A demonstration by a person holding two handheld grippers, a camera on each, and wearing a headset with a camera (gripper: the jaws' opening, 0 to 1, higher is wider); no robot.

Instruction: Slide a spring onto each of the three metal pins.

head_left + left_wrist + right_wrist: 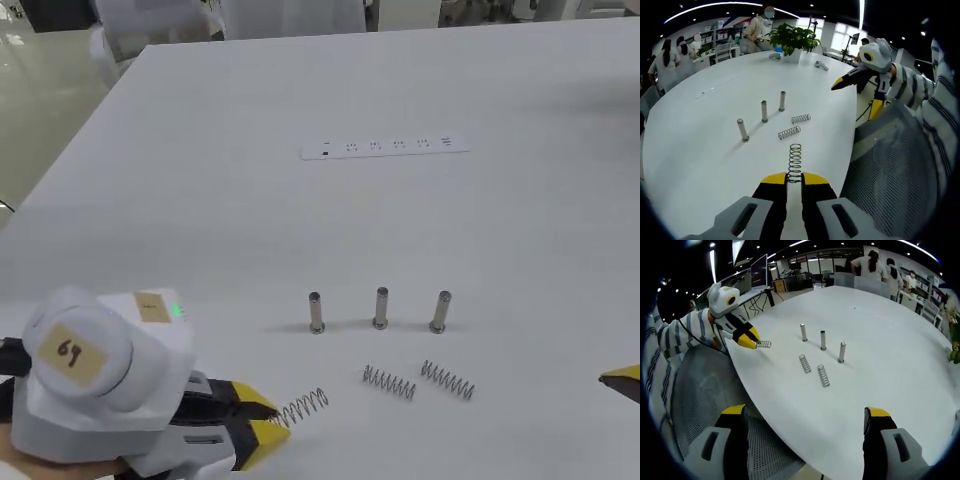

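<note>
Three upright metal pins stand in a row on the white table; they also show as pins and pins. My left gripper is at the near left edge, shut on the end of a spring, seen close up as the spring sticking out from its yellow tips. Two loose springs lie in front of the pins. My right gripper is open near the table's front right edge, nothing between its fingers; its yellow tip shows at the right.
A white power strip lies on the far middle of the table. A potted plant stands at one end. Several people stand in the background beyond the table. A grey mesh chair sits below the table edge.
</note>
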